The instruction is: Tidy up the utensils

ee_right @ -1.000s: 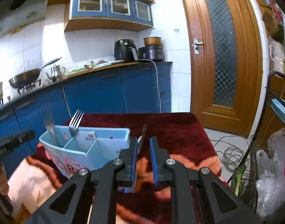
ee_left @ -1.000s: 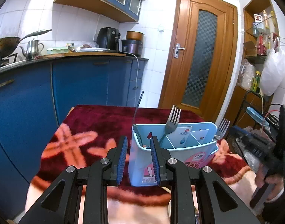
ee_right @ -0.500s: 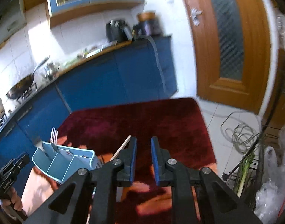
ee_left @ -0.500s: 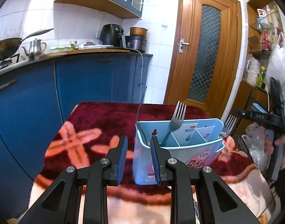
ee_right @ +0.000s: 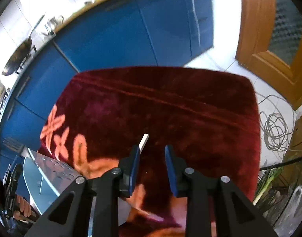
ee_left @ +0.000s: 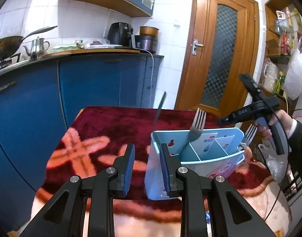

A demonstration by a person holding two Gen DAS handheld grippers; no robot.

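Two forks [ee_left: 197, 125] now stand in the blue caddy [ee_left: 198, 158]. My right gripper [ee_right: 151, 159] has swung down over the red cloth [ee_right: 170, 106], jaws opening and empty. My left gripper [ee_left: 147, 167], part-open, brackets the caddy's corner wall without visibly clamping.

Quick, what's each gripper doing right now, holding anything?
Left gripper: open, nothing between its pads, beside the utensil caddy.
Right gripper: opening, nothing held, above the red cloth.

Utensil caddy partly screened and cut off

The caddy [ee_left: 200, 158] base is hidden behind the left gripper [ee_left: 147, 167]; a pale stick [ee_right: 143, 142] is cut off beside the caddy.
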